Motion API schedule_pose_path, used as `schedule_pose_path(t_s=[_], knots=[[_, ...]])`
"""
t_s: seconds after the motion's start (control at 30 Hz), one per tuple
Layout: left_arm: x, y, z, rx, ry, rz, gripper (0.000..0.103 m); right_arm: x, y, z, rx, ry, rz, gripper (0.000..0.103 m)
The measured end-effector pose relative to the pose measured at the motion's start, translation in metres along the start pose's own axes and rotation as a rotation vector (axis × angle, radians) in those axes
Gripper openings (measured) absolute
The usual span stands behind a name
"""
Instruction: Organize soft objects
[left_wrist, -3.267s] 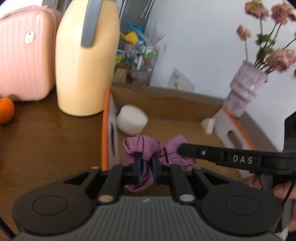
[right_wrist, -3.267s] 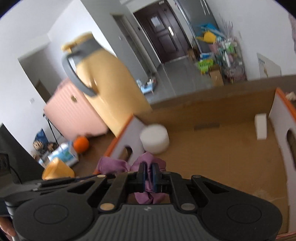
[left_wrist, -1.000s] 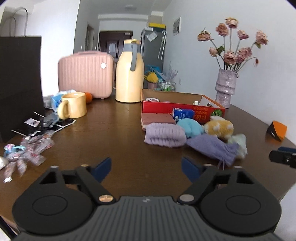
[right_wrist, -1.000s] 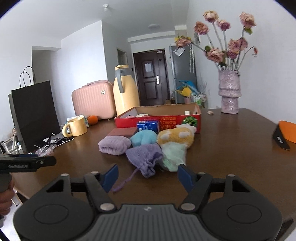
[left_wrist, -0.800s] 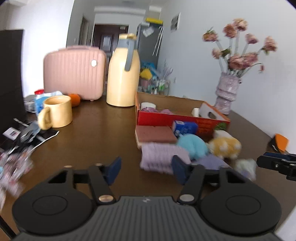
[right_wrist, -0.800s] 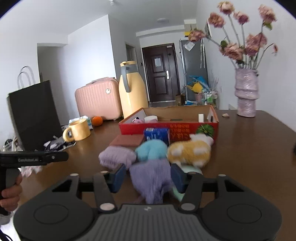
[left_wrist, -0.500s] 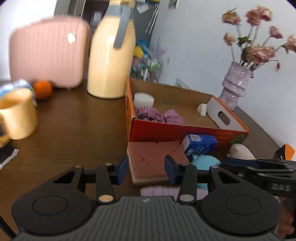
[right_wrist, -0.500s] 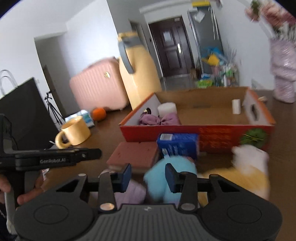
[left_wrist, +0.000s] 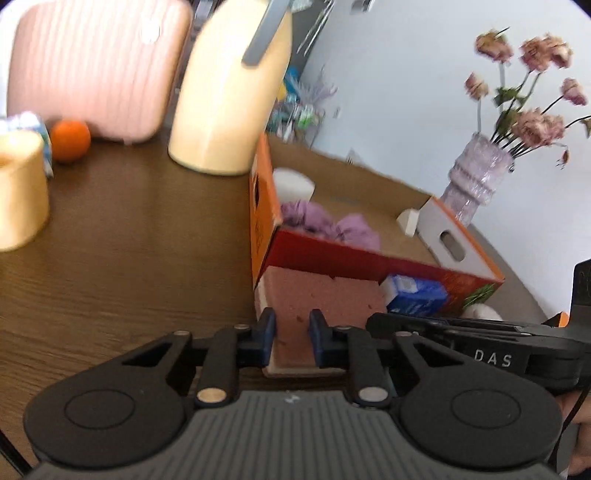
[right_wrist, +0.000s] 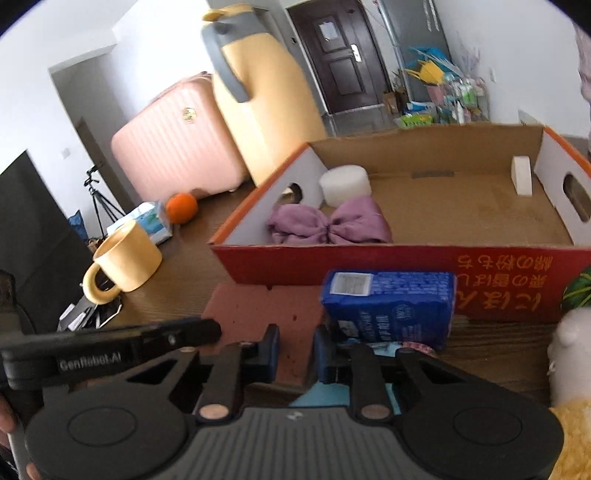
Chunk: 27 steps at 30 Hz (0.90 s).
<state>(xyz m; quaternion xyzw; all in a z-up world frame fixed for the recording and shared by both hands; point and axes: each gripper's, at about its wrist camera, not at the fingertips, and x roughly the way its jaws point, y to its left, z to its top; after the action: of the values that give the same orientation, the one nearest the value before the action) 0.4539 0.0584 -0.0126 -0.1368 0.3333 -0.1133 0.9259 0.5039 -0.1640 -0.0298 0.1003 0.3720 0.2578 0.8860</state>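
A flat pink-brown sponge (left_wrist: 321, 295) (right_wrist: 255, 314) lies on the brown table against the front of the red cardboard box (left_wrist: 369, 260) (right_wrist: 388, 266). My left gripper (left_wrist: 291, 336) is over the sponge's near left part and its jaws are closing with the sponge between them. My right gripper (right_wrist: 295, 350) is over the sponge's near right corner, jaws also closing around it. No squeezing of the sponge shows. Inside the box lie a purple scrunchie (right_wrist: 325, 221) and a white foam cylinder (right_wrist: 345, 184). A teal soft toy (right_wrist: 321, 397) peeks from under the right gripper.
A blue carton (right_wrist: 391, 306) stands right of the sponge, touching the box. A white and yellow plush (right_wrist: 569, 350) is at far right. Yellow jug (left_wrist: 229, 92), pink case (left_wrist: 88, 66), orange (left_wrist: 70, 134) and yellow mug (right_wrist: 125, 262) stand left; a vase (left_wrist: 476, 177) behind.
Both grippers have swept forward from the table's near edge to the sponge by the box. Their jaws have narrowed from wide open to a small gap around the sponge.
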Motion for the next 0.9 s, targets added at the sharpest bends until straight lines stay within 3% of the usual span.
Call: schedule_pose_path(t_s=[0.13, 0.37, 0.6, 0.77, 0.9], knots=[[-0.047, -0.016, -0.002, 0.010, -0.064, -0.018, 0.020, -0.028, 0.020, 0.000, -0.053, -0.076, 0.005, 0.018], [-0.135, -0.086, -0.043, 0.081, -0.183, -0.061, 0.020, -0.144, 0.052, -0.034, -0.132, -0.265, 0.023, 0.017], [-0.153, -0.148, -0.098, 0.110, -0.155, -0.143, 0.020, -0.238, 0.033, -0.105, -0.096, -0.320, -0.017, 0.015], [-0.152, -0.176, -0.111, 0.134, -0.110, -0.189, 0.020, -0.284, 0.011, -0.143, -0.027, -0.348, -0.044, 0.012], [-0.156, -0.190, -0.115, 0.163, -0.132, -0.185, 0.020, -0.302, 0.002, -0.154, -0.018, -0.377, -0.054, 0.012]])
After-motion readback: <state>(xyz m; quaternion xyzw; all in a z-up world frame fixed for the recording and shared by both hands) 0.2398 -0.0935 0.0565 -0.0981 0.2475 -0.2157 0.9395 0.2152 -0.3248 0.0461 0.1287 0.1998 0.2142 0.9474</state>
